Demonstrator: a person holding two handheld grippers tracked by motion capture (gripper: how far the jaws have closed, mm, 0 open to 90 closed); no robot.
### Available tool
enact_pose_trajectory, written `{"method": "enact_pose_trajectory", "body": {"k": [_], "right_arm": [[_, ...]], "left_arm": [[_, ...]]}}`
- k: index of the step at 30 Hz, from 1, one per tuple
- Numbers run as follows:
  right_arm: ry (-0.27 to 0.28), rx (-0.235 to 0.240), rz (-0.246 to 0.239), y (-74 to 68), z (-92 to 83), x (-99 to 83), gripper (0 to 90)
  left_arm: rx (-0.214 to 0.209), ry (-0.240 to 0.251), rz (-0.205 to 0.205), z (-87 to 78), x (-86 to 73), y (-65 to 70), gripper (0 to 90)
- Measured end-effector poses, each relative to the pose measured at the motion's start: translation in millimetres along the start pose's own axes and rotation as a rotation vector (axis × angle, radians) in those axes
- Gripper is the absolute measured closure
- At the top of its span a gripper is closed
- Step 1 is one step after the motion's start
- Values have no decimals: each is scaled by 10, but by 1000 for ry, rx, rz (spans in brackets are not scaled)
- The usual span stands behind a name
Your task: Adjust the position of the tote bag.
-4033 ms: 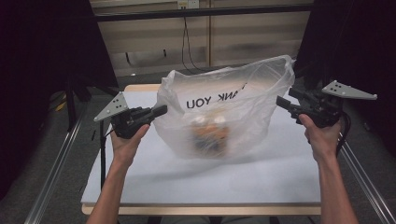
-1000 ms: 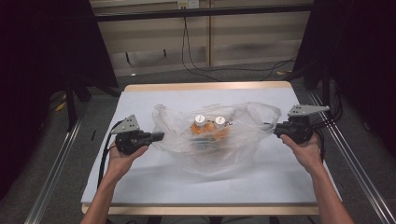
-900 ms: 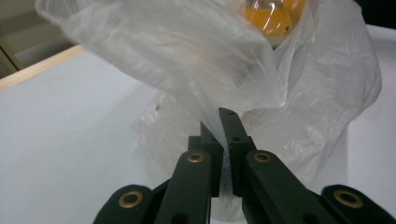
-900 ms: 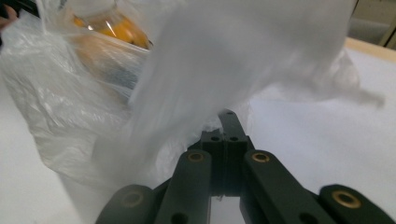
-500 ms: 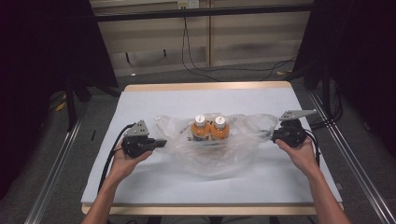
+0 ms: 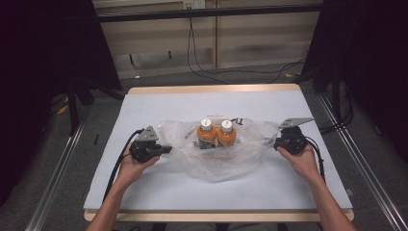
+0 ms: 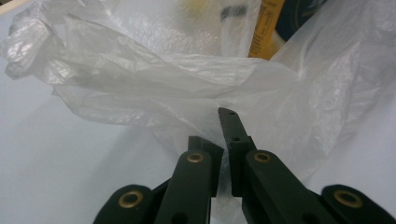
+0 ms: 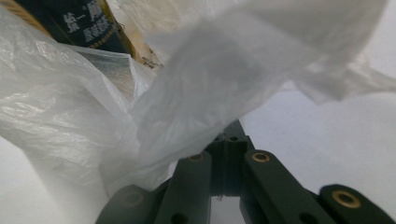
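Note:
A clear plastic bag [image 6: 216, 161] lies slumped on the white table [image 6: 159, 106]. Two orange bottles [image 6: 206, 132] [image 6: 226, 134] with white caps stand upright side by side in its middle. My left gripper [image 6: 166, 149] is low at the bag's left end and shut on a fold of the film. My right gripper [image 6: 272, 143] is shut on the bag's right end. In the left gripper view the jaws [image 7: 219, 135] are together with crumpled film [image 7: 177, 79] draped over one tip. In the right gripper view the bag [image 8: 205, 84] covers the tips of the closed jaws [image 8: 226, 140].
The table's wooden edge [image 6: 216, 89] runs along the far side. Metal rails [image 6: 57, 187] flank it on the floor. Cables [image 6: 202, 57] hang at the back wall. Bare white tabletop lies in front of the bag and beyond it.
Both grippers have sunk toward the table and spread slightly apart. The bag, held high and full earlier, has collapsed flat around the bottles, whose caps now stand out.

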State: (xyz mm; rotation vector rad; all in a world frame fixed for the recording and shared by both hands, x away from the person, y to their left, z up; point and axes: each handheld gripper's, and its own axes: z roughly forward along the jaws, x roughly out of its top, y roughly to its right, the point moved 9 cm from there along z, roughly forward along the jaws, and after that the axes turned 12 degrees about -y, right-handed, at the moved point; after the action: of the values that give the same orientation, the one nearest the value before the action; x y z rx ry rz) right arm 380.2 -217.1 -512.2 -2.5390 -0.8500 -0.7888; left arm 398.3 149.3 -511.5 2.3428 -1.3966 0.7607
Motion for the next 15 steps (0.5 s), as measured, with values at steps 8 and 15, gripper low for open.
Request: {"method": "enact_pose_trajectory", "body": {"k": [8,15], "right_arm": [[-61,5,3,41,101,-117,900],[-132,-16,-24,14,225,-253,900]], "left_arm": [[-55,-65,32,110,-75,105,900],[-46,-133,75,196,-143,144,900]]}}
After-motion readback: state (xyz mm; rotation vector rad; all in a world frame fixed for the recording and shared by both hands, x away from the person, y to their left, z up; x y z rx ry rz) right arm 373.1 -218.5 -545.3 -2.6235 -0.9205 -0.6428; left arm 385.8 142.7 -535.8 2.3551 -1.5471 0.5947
